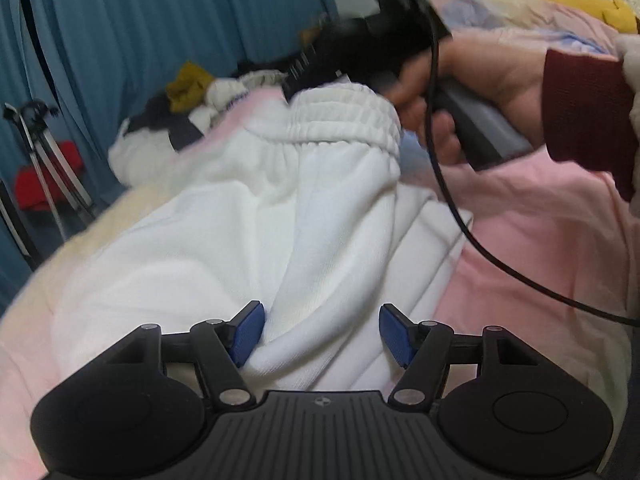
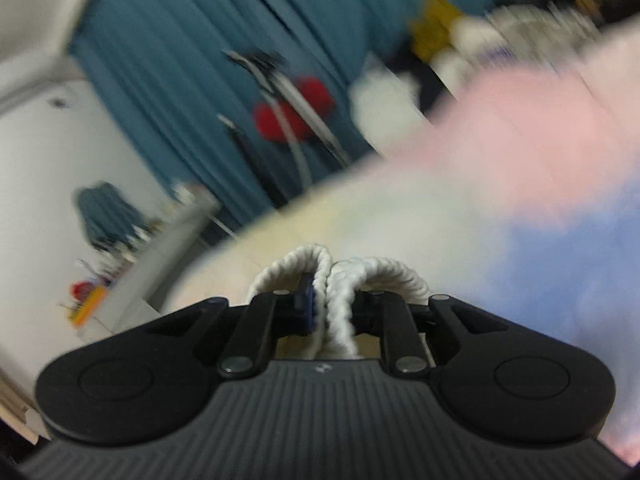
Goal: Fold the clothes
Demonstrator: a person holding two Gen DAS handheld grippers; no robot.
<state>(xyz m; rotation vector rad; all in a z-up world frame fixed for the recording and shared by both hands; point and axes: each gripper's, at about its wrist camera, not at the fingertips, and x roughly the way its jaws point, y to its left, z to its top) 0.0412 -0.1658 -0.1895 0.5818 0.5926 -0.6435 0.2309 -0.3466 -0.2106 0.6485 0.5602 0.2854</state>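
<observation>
White pants (image 1: 248, 216) are lying spread on the bed (image 1: 540, 232), waistband (image 1: 344, 120) at far end. Left tool (image 1: 322, 334) is sitting w/ blue pads (image 1: 250, 332) wide apart, straddling a raised fold of the pants fabric, not gripping it. Right tool (image 2: 328, 304) is pinching shut on bunched ribbed white fabric (image 2: 340, 280), prob. the waistband; in left wrist view the right tool (image 1: 316, 68) is blurred, sitting at the waistband edge, held by the person's hand (image 1: 472, 80) w/ dark red sleeve cuff (image 1: 584, 108). Black cable (image 1: 452, 200) is hanging from that tool across the pink sheet. Beyond: clothes pile (image 1: 188, 108) w/ yellow, dark and white items at bed's far edge, blue curtain (image 1: 160, 20), tripod (image 1: 48, 152) next to something red on the floor. Right wrist view is heavily motion-blurred.
</observation>
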